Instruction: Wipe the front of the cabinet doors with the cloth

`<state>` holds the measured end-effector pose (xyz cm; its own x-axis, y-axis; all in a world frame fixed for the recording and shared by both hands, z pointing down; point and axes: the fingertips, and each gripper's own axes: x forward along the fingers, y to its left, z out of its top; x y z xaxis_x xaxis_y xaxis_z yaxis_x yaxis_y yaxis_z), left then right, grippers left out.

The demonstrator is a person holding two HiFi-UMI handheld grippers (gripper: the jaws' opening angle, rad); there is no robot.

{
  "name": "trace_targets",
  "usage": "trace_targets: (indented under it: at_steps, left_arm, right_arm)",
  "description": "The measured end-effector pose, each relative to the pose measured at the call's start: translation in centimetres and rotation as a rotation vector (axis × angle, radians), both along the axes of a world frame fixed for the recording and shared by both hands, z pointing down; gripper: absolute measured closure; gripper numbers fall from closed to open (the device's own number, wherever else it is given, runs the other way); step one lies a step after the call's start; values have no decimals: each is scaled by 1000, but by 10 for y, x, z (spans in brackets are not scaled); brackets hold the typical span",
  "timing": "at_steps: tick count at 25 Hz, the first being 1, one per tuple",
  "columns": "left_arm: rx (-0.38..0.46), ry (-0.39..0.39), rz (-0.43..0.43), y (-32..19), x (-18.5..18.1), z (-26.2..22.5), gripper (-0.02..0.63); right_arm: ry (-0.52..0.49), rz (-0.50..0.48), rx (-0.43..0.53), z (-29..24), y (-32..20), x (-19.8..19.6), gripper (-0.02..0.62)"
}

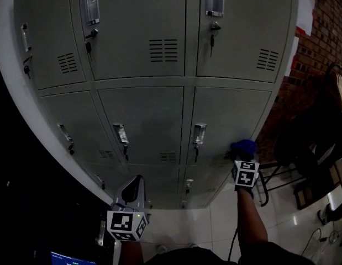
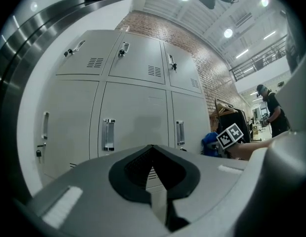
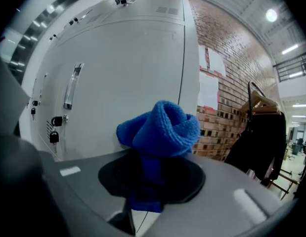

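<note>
The right tongs (image 1: 242,155) are clenched on the blue cloth (image 1: 243,146), which bunches up in a thick roll above their tips and hangs down between the jaws in the right gripper view (image 3: 160,127). Just ahead of these tongs stands the grey cabinet door (image 3: 128,83). The roll of cloth sits at the door's outer edge, but whether it touches the metal cannot be told. To the left of the tongs on that door is an upright handle (image 3: 72,85), with a small padlock (image 3: 55,122) below it. To their right runs a brick wall (image 3: 217,83), and farther right a dark coat (image 3: 261,137) hangs on a hanger. The left tongs (image 1: 136,182) are held lower and well apart from the right pair. Their jaws are drawn together with nothing between them (image 2: 153,181), pointing up at the bank of cabinet doors (image 2: 133,112). The cloth (image 2: 210,142) shows off to their right.
</note>
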<state>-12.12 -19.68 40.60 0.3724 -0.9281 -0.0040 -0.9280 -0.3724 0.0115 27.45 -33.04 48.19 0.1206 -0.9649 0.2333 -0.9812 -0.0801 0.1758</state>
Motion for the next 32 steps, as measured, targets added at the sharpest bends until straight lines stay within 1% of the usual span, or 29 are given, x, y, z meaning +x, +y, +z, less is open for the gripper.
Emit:
trace_targets:
  at_steps: [4, 8, 13, 18, 24, 27, 32]
  left_arm:
    - [3, -1, 10, 0, 4, 0, 592]
    - [5, -1, 10, 0, 5, 0, 592]
    - [8, 1, 1, 2, 0, -2, 592]
    - [14, 5, -16, 5, -7, -4, 592]
    - [23, 12, -31, 8, -15, -6, 592]
    - [25, 11, -38, 9, -18, -8, 592]
    - [22, 9, -46, 10, -23, -7, 592]
  right_arm:
    - [-14, -44, -2, -1, -2, -21, 483]
    - [-17, -107, 7, -6, -3, -50, 483]
    - [-10, -204, 15, -12, -5, -93, 483]
    - [-5, -265, 23, -17, -5, -124, 483]
    - [-11, -383, 22, -18, -6, -169, 483]
    - [-34, -401, 18, -19, -7, -180, 489]
    - [-37, -423, 30, -21, -4, -176, 486]
